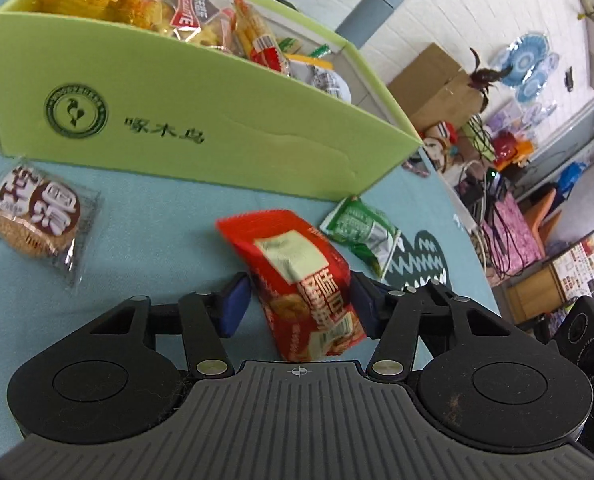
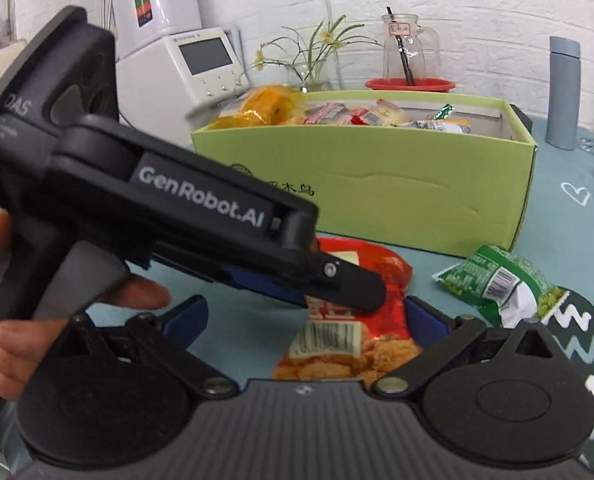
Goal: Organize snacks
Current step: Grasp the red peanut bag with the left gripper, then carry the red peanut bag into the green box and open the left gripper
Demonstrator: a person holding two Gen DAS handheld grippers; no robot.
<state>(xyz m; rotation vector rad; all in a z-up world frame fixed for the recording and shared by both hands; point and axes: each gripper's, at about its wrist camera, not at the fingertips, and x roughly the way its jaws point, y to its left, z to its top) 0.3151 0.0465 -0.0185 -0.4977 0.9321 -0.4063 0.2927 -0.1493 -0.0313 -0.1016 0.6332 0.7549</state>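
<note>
A red snack packet (image 1: pixel 301 280) lies on the teal tablecloth (image 1: pixel 157 216) in front of the green box (image 1: pixel 177 120), which holds several snacks. My left gripper (image 1: pixel 299 304) has its blue pads against both sides of the red packet, shut on it. In the right wrist view the left gripper (image 2: pixel 361 292) reaches in from the left onto the red packet (image 2: pixel 377 276). My right gripper (image 2: pixel 309 320) stands wide open around the near end of that packet, without pressing it. A green packet (image 2: pixel 497 280) lies to the right, and a brown cookie packet (image 1: pixel 33 216) to the left.
Behind the green box (image 2: pixel 377 200) stand a grey bottle (image 2: pixel 563 92), a glass jug (image 2: pixel 409 52) on a red tray, a flower vase (image 2: pixel 313 72) and a white appliance (image 2: pixel 201 64). A person's hand (image 2: pixel 1 340) holds the left gripper. The table edge (image 1: pixel 469 236) is right of the green packet.
</note>
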